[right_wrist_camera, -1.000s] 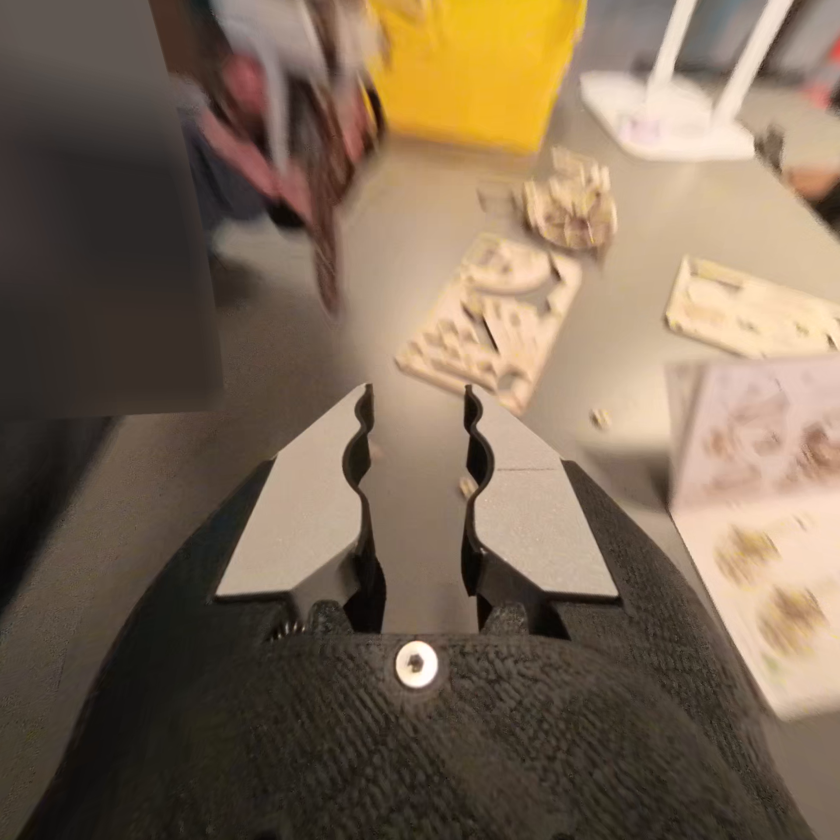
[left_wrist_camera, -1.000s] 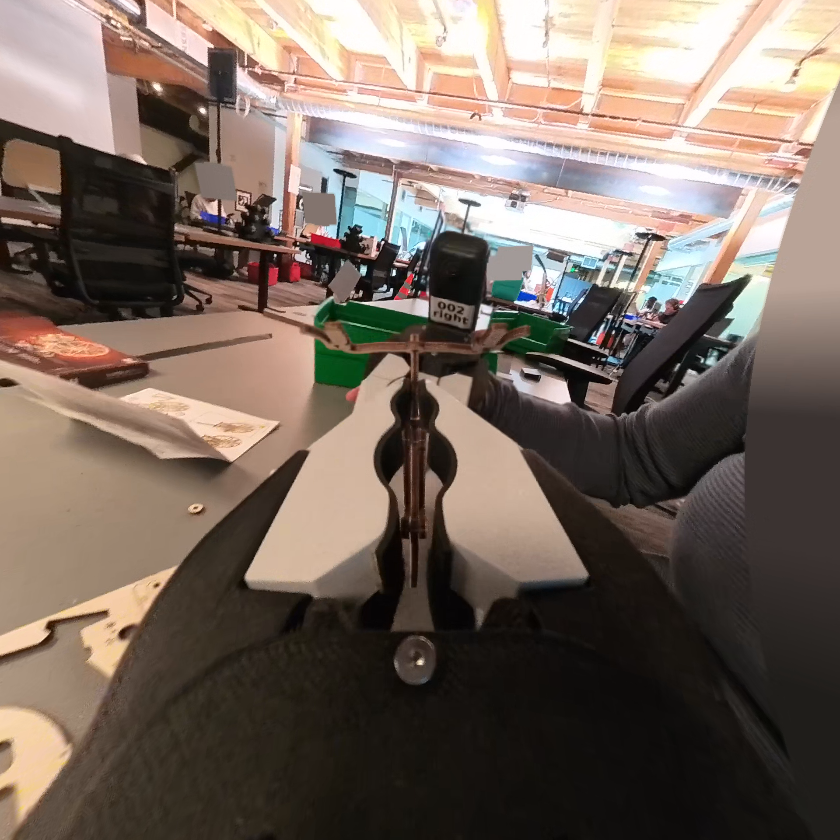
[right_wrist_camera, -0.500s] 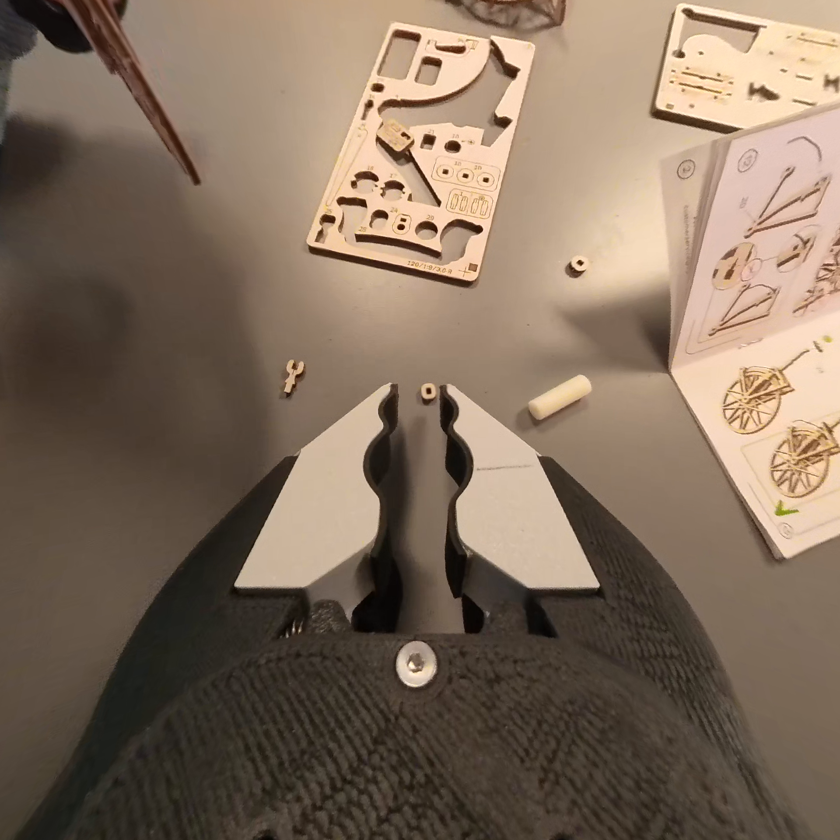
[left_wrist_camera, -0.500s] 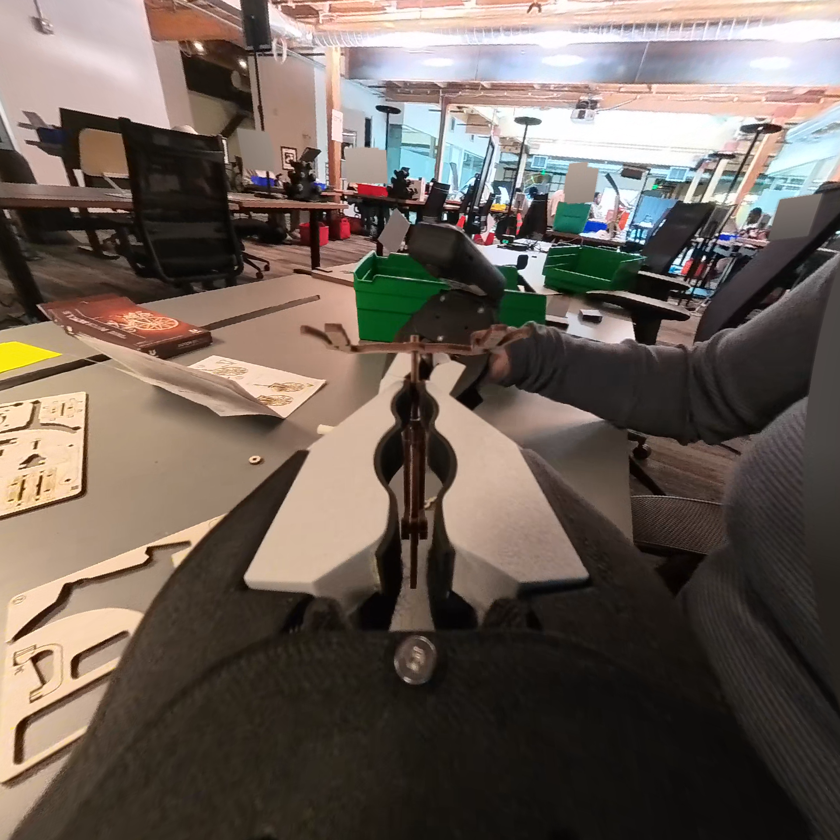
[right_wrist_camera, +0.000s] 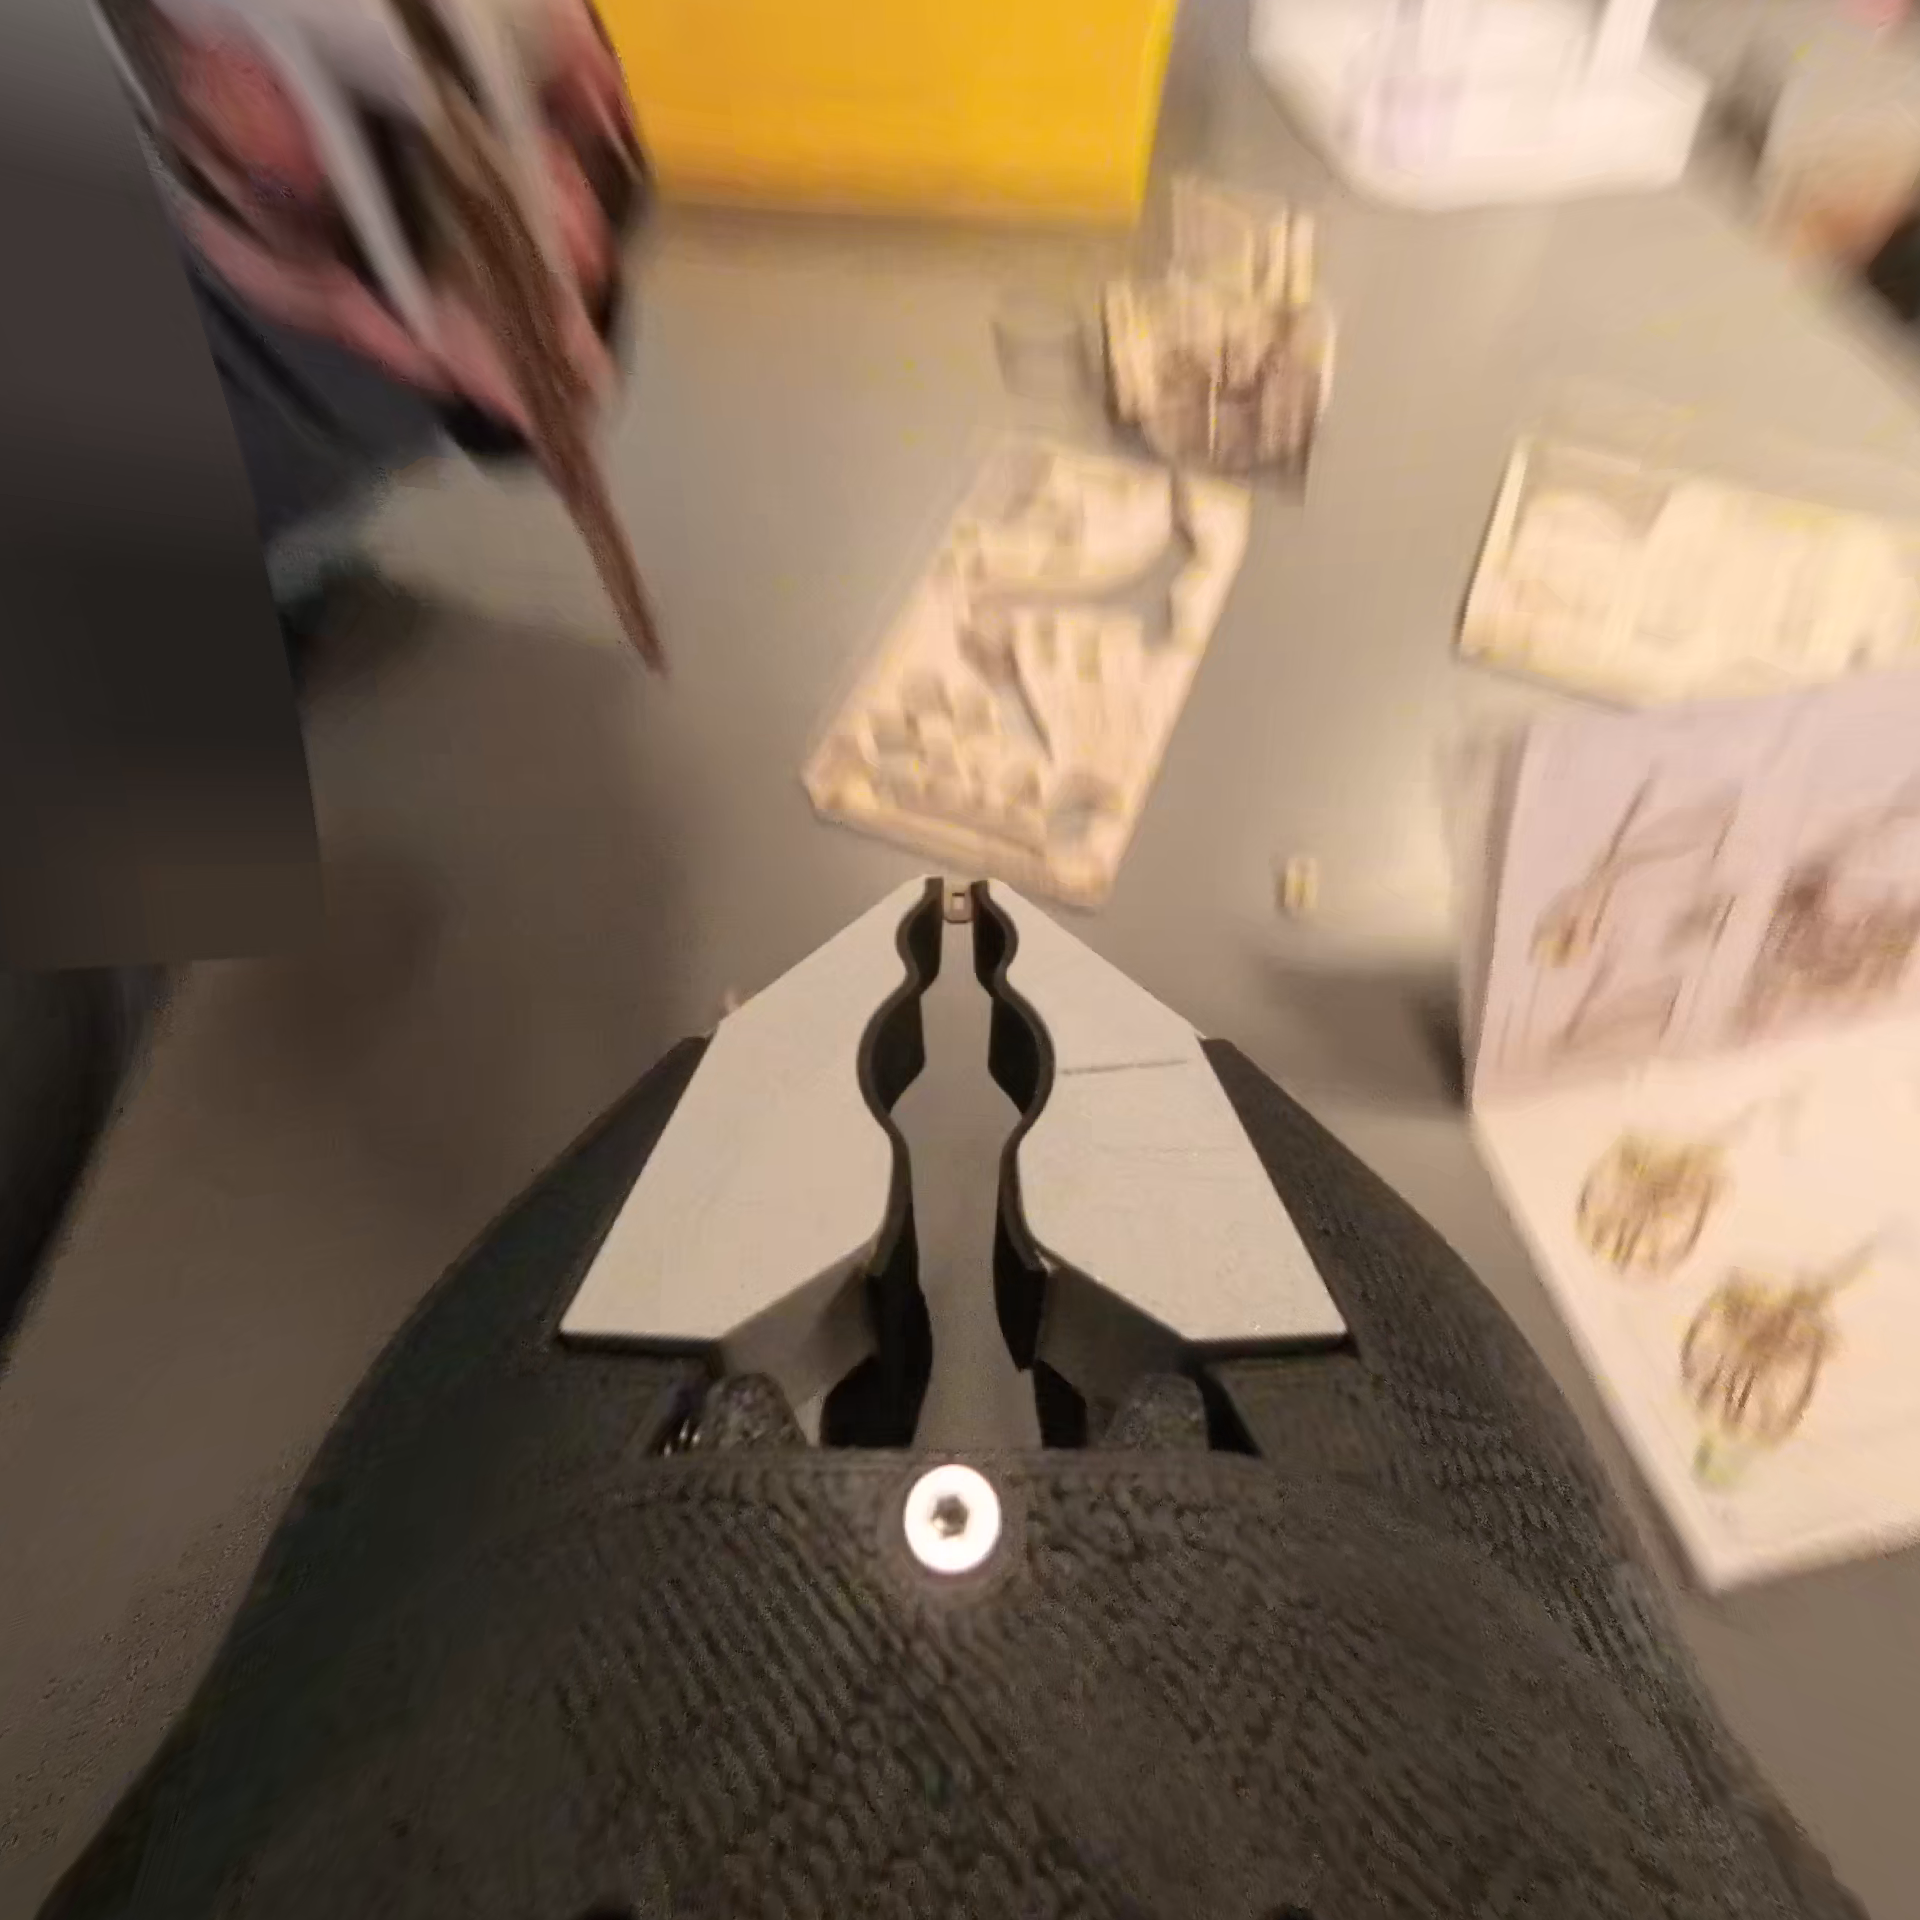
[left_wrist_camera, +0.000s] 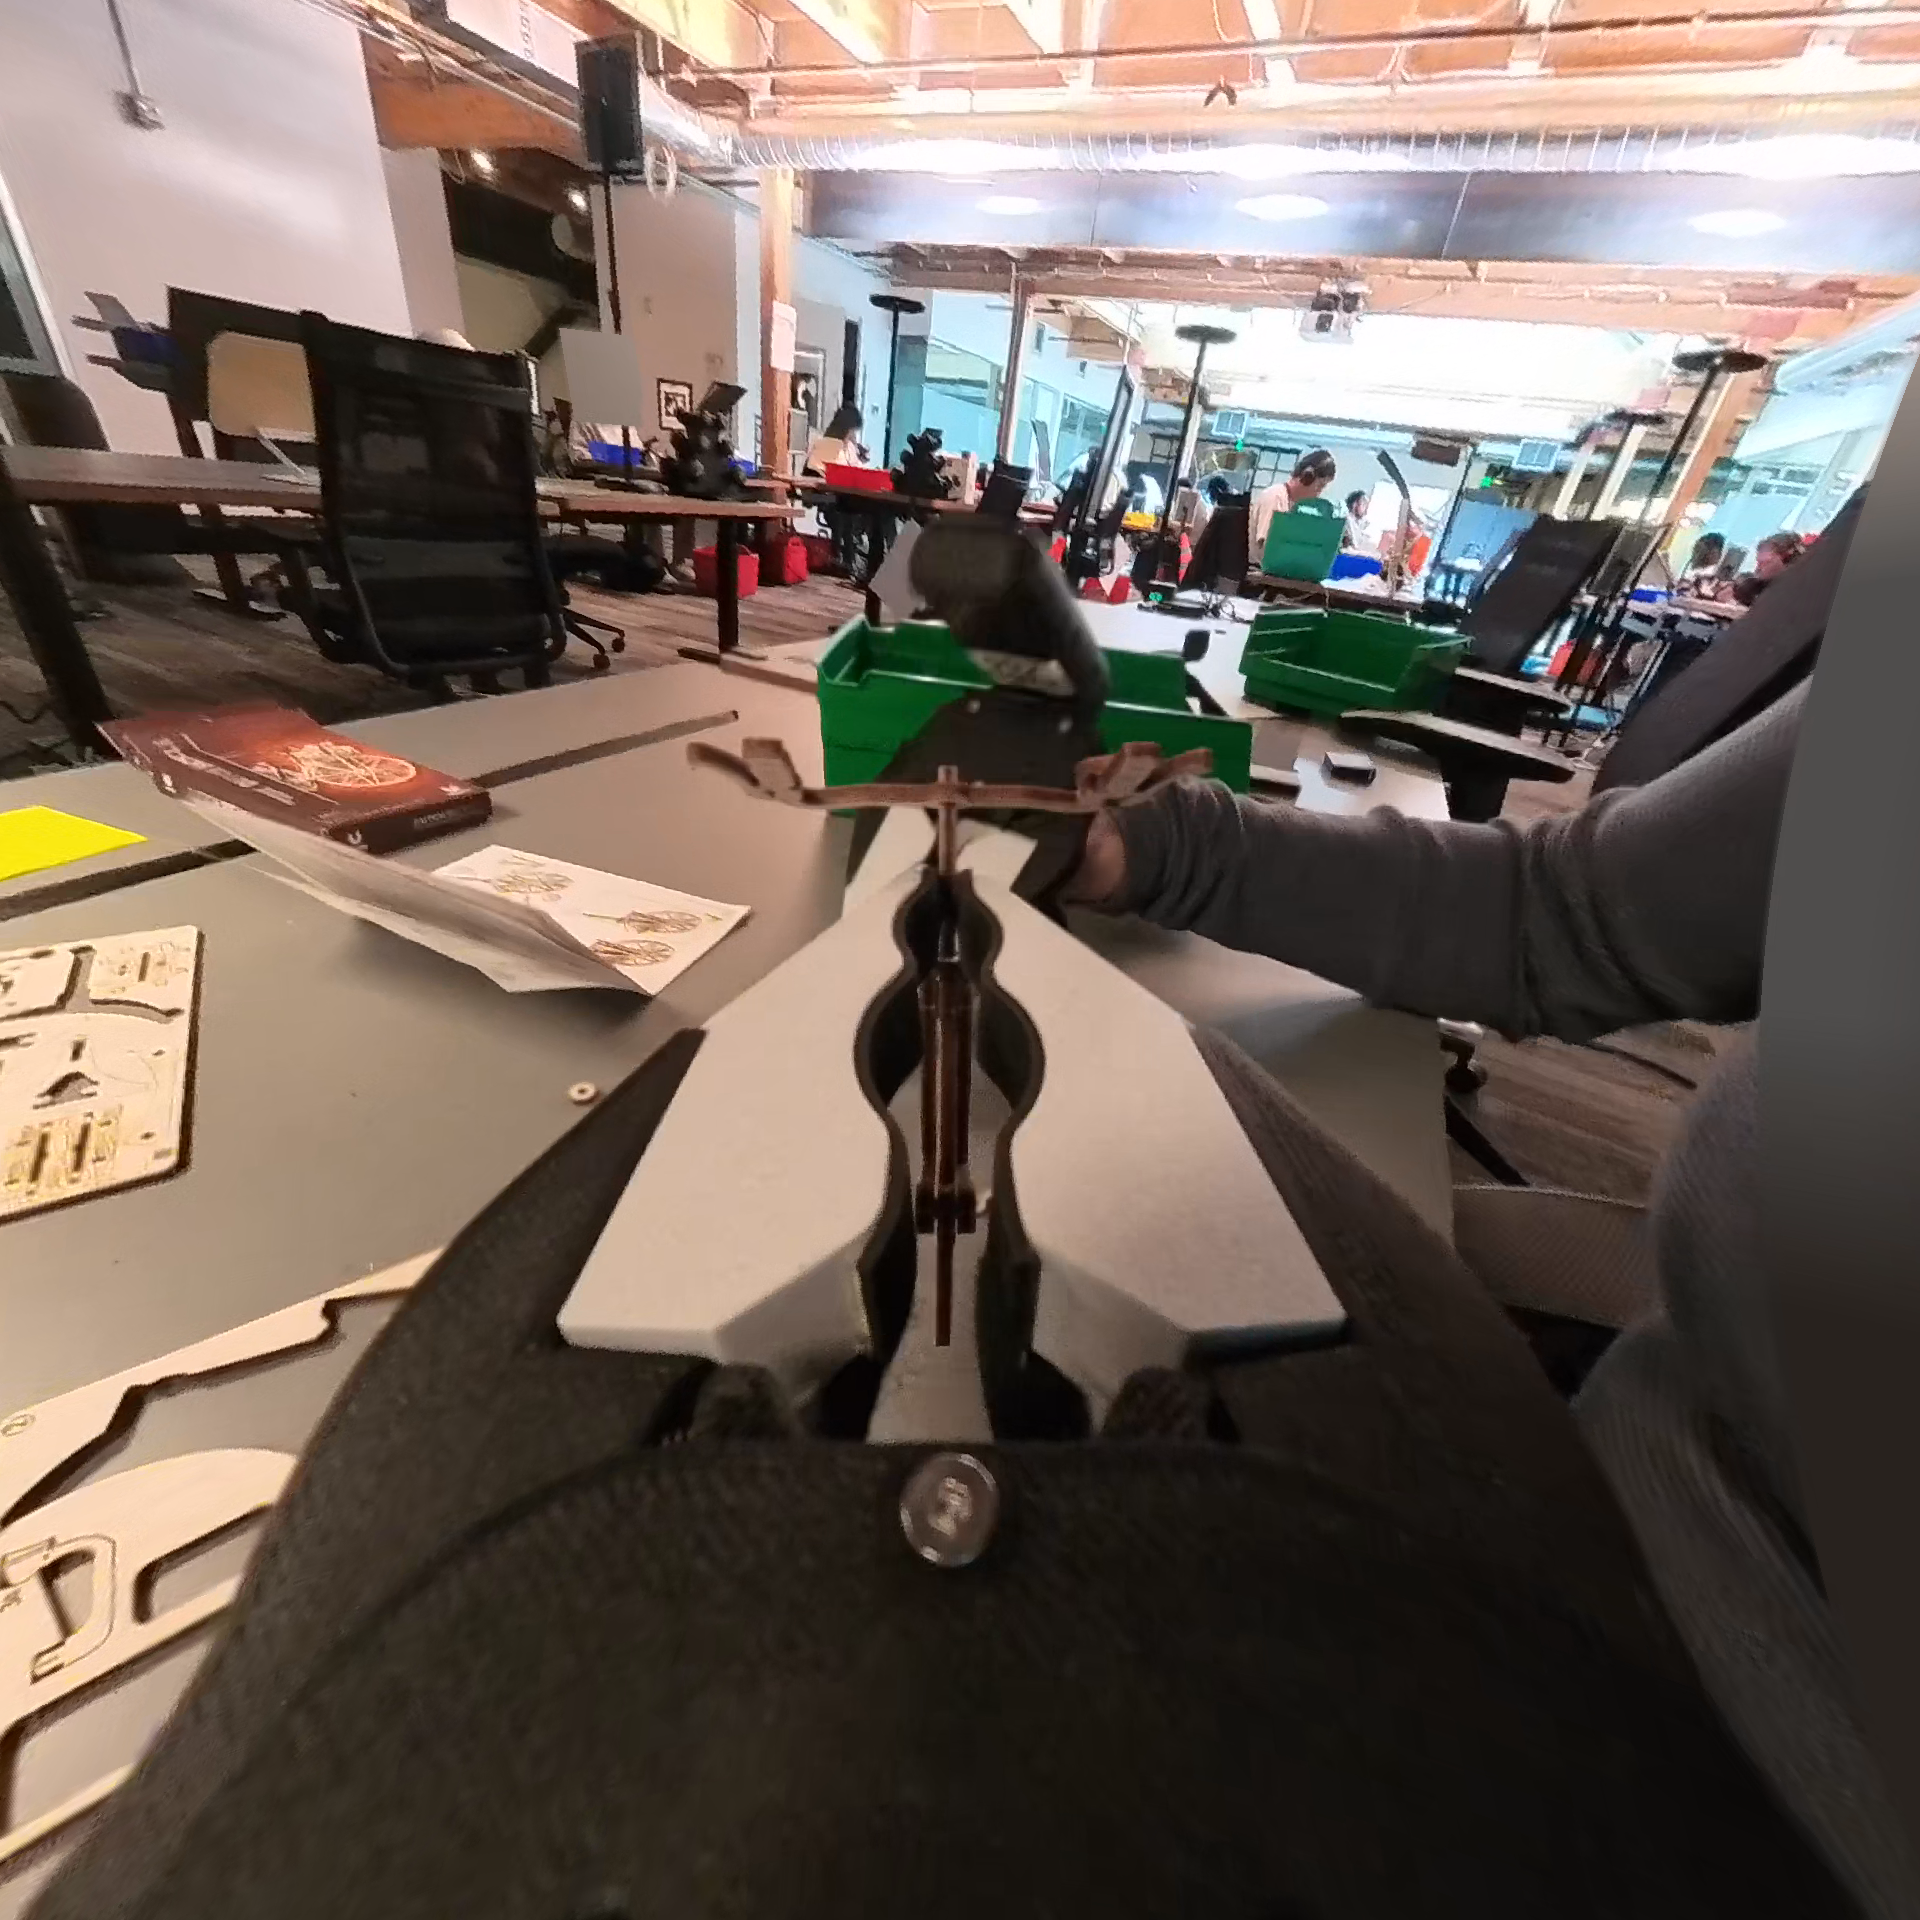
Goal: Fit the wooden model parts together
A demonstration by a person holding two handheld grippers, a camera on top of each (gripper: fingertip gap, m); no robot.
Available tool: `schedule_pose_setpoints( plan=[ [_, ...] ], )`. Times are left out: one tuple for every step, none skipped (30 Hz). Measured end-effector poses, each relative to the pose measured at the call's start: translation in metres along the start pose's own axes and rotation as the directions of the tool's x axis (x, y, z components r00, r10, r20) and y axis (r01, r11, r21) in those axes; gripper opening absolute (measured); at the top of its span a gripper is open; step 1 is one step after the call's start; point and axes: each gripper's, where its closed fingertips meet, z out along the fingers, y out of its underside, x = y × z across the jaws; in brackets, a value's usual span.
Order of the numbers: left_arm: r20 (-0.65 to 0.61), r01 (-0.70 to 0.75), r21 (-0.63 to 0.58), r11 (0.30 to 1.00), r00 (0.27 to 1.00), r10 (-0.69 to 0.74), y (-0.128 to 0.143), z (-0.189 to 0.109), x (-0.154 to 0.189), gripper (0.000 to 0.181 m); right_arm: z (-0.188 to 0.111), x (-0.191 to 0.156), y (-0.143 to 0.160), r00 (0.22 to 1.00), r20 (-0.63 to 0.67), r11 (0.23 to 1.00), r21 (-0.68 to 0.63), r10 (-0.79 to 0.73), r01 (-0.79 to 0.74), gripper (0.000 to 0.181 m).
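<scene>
While left tongs (left_wrist_camera: pixel 943 883) clamp the dark part-built frame (left_wrist_camera: pixel 940 800) above the bench (left_wrist_camera: pixel 343 1060), right tongs (right_wrist_camera: pixel 954 902) pinch a tiny ring (right_wrist_camera: pixel 957 900); joining not yet done, punched sheets (right_wrist_camera: pixel 1023 707) remain.

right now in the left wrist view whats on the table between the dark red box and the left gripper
In the left wrist view, an open instruction booklet lies between the dark red box and the left hand-held gripper; a tiny wooden ring lies nearer.

Booklet (left_wrist_camera: pixel 540 914) lies on table (left_wrist_camera: pixel 343 1049), right of parts sheet (left_wrist_camera: pixel 88 1060).
</scene>
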Motion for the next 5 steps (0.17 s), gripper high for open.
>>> schedule_pose_setpoints(
  plan=[
    [0.007, -0.006, 0.007, 1.000, 1.000, 0.006, -0.005, 0.001, 0.001, 0.001, -0.009, -0.006, -0.031, 0.999, 0.013, 0.991, 0.128, -0.041, 0.039, 0.003],
    [0.017, -0.021, 0.008, 1.000, 1.000, 0.020, -0.010, 0.002, 0.003, 0.001, -0.020, -0.013, -0.061, 0.995, 0.012, 0.967, 0.235, -0.101, 0.096, 0.003],
    [0.035, -0.040, -0.001, 0.999, 0.999, 0.040, -0.014, 0.004, 0.004, 0.001, -0.031, -0.024, -0.087, 0.984, 0.020, 0.934, 0.321, -0.175, 0.159, 0.003],
    [0.051, -0.065, -0.008, 0.998, 0.997, 0.065, -0.019, 0.005, 0.006, 0.001, -0.040, -0.038, -0.109, 0.969, 0.038, 0.895, 0.392, -0.246, 0.212, 0.003],
    [0.054, -0.088, -0.015, 0.996, 0.995, 0.088, -0.024, 0.006, 0.010, 0.001, -0.047, -0.051, -0.128, 0.951, 0.058, 0.860, 0.445, -0.305, 0.249, 0.003]
  ],
)
